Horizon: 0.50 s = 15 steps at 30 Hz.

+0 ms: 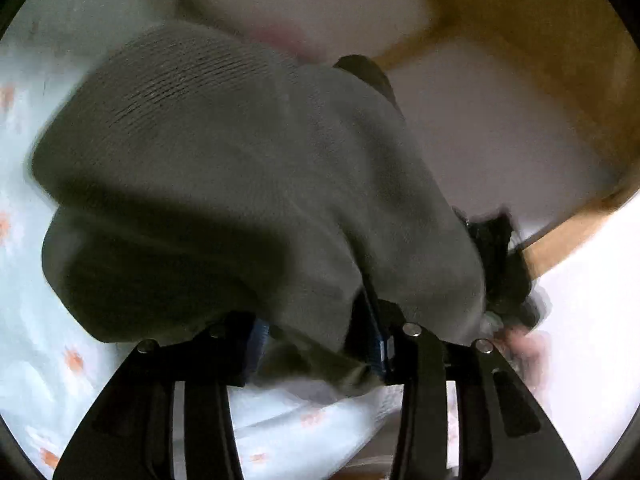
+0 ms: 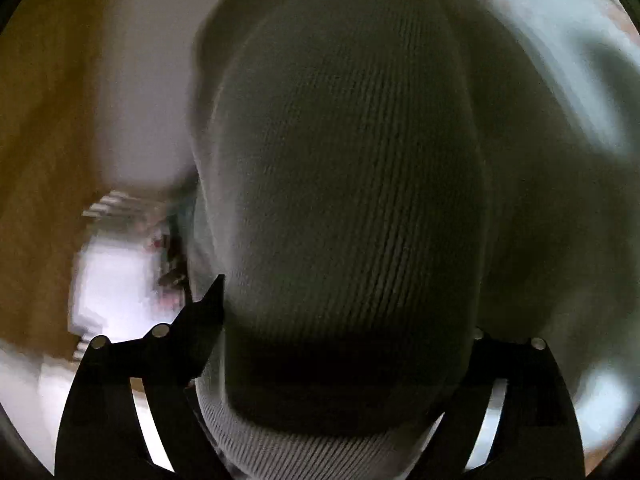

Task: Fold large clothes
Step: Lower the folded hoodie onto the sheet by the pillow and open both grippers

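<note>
A grey ribbed knit garment hangs in a thick bunch over my left gripper. A fold of it runs down between the blue pads, which are shut on it. In the right wrist view the same garment fills most of the picture. It bulges between the widely spread fingers of my right gripper and drapes over the right one. The left fingertip stands bare beside the cloth, so this gripper looks open. A dark blurred shape and part of a hand show at the garment's right edge.
A pale sheet with small orange flowers lies under and left of the garment. A wooden frame with white panels stands to the right. The right wrist view shows brown wood and a bright white area on its left.
</note>
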Available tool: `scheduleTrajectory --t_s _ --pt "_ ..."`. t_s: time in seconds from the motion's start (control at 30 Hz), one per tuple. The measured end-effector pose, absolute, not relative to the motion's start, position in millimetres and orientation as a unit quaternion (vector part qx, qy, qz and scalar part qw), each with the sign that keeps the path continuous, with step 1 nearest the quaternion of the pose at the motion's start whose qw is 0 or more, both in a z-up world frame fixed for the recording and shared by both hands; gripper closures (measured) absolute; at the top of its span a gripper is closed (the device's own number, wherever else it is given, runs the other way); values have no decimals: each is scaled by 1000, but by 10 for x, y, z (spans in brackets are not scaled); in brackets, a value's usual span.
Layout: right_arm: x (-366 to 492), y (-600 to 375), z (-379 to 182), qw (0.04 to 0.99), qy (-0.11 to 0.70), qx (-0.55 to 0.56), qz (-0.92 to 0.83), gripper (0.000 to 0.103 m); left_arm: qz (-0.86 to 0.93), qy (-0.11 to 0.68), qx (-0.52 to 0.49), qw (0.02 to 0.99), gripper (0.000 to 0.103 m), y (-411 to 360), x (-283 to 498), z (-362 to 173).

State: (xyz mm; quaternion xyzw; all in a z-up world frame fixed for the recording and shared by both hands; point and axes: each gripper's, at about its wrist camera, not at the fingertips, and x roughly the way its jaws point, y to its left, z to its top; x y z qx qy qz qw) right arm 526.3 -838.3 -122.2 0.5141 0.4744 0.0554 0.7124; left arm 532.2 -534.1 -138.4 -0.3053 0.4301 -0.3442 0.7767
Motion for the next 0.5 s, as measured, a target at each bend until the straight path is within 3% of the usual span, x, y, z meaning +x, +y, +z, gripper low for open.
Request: scheduleTrajectory --t_s 0.03,0.13,0.2,0.23,0.33,0.4,0.5 --pt "5210 -8483 -1423 700 463 541 50 10 -353 438 -310 766 58 -5438 5318 -1532" --pt "5089 -8500 -1358 750 398 520 94 4 -375 410 -267 788 49 -5479 5191 -1396" --pt "5073 -8409 -1177 778 403 475 84 4 -392 421 -255 777 28 -5386 5172 -1300" --pt "5062 -8370 -1071 790 408 451 74 4 -385 416 -259 782 25 -5218 5078 -1233" --pt "4906 -8194 -448 883 380 277 -20 4 -379 382 -252 804 14 -4664 4749 -935" --pt "4771 -8059 -79 922 336 166 -100 3 -388 316 -211 840 6 -4624 4520 -506" --pt "4774 -7783 202 944 301 89 -97 3 -379 235 -105 889 6 -4741 4663 -157"
